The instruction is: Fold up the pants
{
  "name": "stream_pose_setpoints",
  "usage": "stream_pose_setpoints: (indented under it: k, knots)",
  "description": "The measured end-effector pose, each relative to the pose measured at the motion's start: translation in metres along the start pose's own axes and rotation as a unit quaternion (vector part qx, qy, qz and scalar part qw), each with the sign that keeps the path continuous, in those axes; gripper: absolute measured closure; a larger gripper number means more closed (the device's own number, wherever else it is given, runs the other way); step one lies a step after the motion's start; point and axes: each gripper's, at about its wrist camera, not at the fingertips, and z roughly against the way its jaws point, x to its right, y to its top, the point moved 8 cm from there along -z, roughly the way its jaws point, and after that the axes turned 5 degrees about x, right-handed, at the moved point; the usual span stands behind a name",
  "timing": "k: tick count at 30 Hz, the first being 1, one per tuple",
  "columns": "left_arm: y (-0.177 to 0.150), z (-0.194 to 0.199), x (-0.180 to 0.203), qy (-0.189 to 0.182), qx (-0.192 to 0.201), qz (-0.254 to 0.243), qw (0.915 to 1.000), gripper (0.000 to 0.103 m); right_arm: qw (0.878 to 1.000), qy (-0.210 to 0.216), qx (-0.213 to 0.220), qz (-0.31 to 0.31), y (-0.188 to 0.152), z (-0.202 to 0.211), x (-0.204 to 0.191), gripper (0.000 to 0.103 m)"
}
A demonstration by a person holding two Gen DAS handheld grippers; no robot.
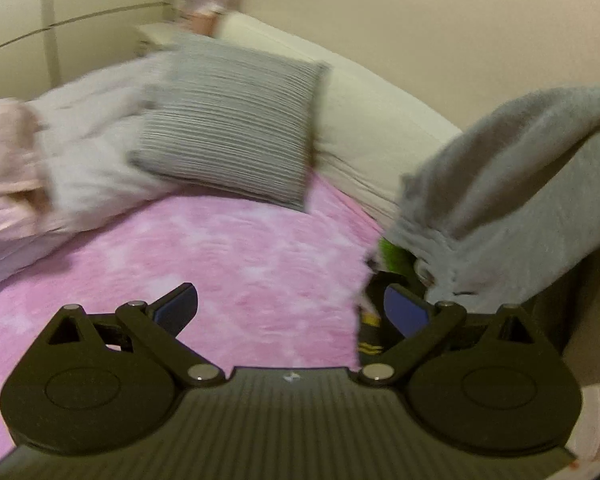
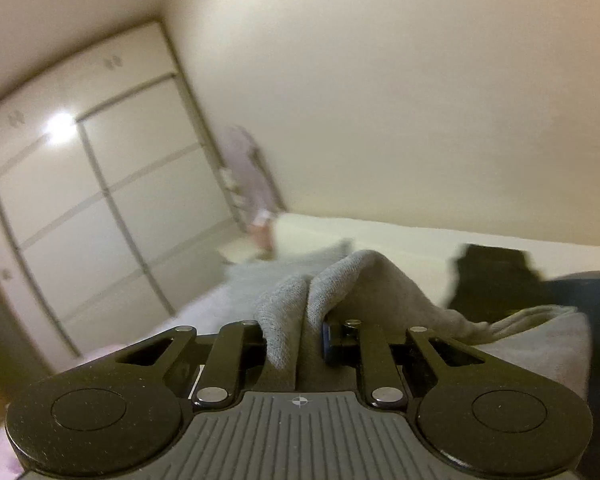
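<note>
The grey pants (image 1: 512, 184) hang in the air at the right of the left wrist view, lifted off the pink bedspread (image 1: 220, 264). My left gripper (image 1: 290, 310) is open over the bedspread, its blue pads wide apart with nothing between them; the pants' lower edge hangs just above its right finger. In the right wrist view my right gripper (image 2: 296, 340) is shut on a bunched fold of the grey pants (image 2: 340, 280), which rises up between the pads and drapes off to the right. It points nearly level toward the wall.
A grey striped cushion (image 1: 232, 128) and pale blankets (image 1: 60, 160) lie at the head of the bed. A cream headboard (image 1: 360, 112) runs along the wall. A white wardrobe (image 2: 100, 208) stands at left. Something dark (image 2: 488, 280) sits on the bed's far side.
</note>
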Motion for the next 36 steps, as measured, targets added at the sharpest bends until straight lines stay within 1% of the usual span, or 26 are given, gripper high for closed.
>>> stream_pose_setpoints:
  k: [2,4,6,8,11,14,16,18,19,20,21,22,23,24,25,26,27,29,30,31,33,34,35,36]
  knots:
    - [-0.003,0.036,-0.040,0.023,0.019,0.026,0.9992,0.005,1.000,0.030,0.010,0.002,-0.001,0.007,-0.043,0.088]
    - [-0.011,0.080,-0.084,0.050,0.041,0.052,0.9966,0.005,0.998,0.060,0.018,0.001,-0.005,0.017,-0.087,0.088]
    - [-0.021,0.127,-0.126,0.079,0.063,0.074,0.9922,0.005,0.996,0.087,0.029,0.001,-0.008,0.027,-0.130,0.088]
    - [-0.033,0.175,-0.167,0.110,0.084,0.095,0.9858,0.005,0.993,0.109,0.040,-0.001,-0.009,0.035,-0.175,0.088]
    - [-0.052,0.246,-0.221,0.158,0.111,0.118,0.9740,0.005,0.988,0.145,0.054,-0.026,-0.010,0.053,-0.238,0.088]
    - [-0.074,0.313,-0.266,0.204,0.135,0.140,0.9593,0.005,0.978,0.188,0.067,-0.061,-0.007,0.076,-0.300,0.088]
    - [-0.090,0.351,-0.292,0.234,0.147,0.157,0.9484,0.005,0.972,0.205,0.077,-0.091,-0.004,0.096,-0.331,0.088]
    - [-0.105,0.380,-0.310,0.257,0.154,0.172,0.9386,0.005,0.966,0.208,0.077,-0.131,-0.005,0.108,-0.356,0.087]
    - [-0.113,0.393,-0.315,0.266,0.156,0.180,0.9340,0.005,0.966,0.199,0.064,-0.151,-0.009,0.111,-0.363,0.086]
    - [-0.121,0.402,-0.320,0.274,0.157,0.188,0.9302,0.005,0.966,0.190,0.038,-0.169,-0.018,0.111,-0.364,0.084]
    - [-0.131,0.410,-0.324,0.280,0.155,0.196,0.9266,0.005,0.967,0.186,-0.002,-0.173,-0.032,0.111,-0.369,0.077]
    - [-0.141,0.418,-0.328,0.287,0.152,0.203,0.9238,0.005,0.969,0.189,-0.059,-0.150,-0.052,0.109,-0.375,0.065]
    - [-0.151,0.425,-0.330,0.294,0.146,0.210,0.9211,0.005,0.964,0.206,-0.124,-0.111,-0.079,0.109,-0.380,0.057]
    - [-0.163,0.429,-0.332,0.300,0.138,0.216,0.9188,0.005,0.956,0.219,-0.180,-0.082,-0.104,0.112,-0.385,0.046]
    - [-0.176,0.432,-0.333,0.307,0.129,0.221,0.9165,0.005,0.940,0.219,-0.257,-0.051,-0.144,0.115,-0.381,0.046]
    - [-0.190,0.437,-0.335,0.315,0.118,0.227,0.9138,0.005,0.926,0.213,-0.310,-0.029,-0.178,0.119,-0.367,0.046]
    - [-0.204,0.442,-0.337,0.323,0.106,0.234,0.9107,0.005,0.916,0.205,-0.346,-0.002,-0.209,0.125,-0.356,0.046]
    - [-0.231,0.447,-0.336,0.337,0.078,0.247,0.9052,0.005,0.906,0.187,-0.376,0.048,-0.240,0.133,-0.335,0.046]
    - [-0.243,0.448,-0.335,0.343,0.064,0.252,0.9026,0.005,0.899,0.193,-0.387,0.071,-0.251,0.140,-0.331,0.046]
    - [-0.254,0.448,-0.330,0.348,0.049,0.255,0.9006,0.005,0.895,0.198,-0.391,0.085,-0.261,0.150,-0.331,0.046]
    - [-0.274,0.449,-0.321,0.356,0.024,0.260,0.8972,0.005,0.886,0.214,-0.397,0.109,-0.266,0.164,-0.328,0.046]
    - [-0.282,0.449,-0.313,0.359,0.010,0.263,0.8956,0.005,0.880,0.222,-0.401,0.123,-0.274,0.180,-0.328,0.046]
    - [-0.291,0.448,-0.309,0.359,0.003,0.264,0.8952,0.005,0.878,0.227,-0.401,0.133,-0.279,0.196,-0.322,0.046]
    - [-0.297,0.449,-0.300,0.358,-0.004,0.266,0.8950,0.005,0.875,0.232,-0.400,0.144,-0.284,0.197,-0.313,0.046]
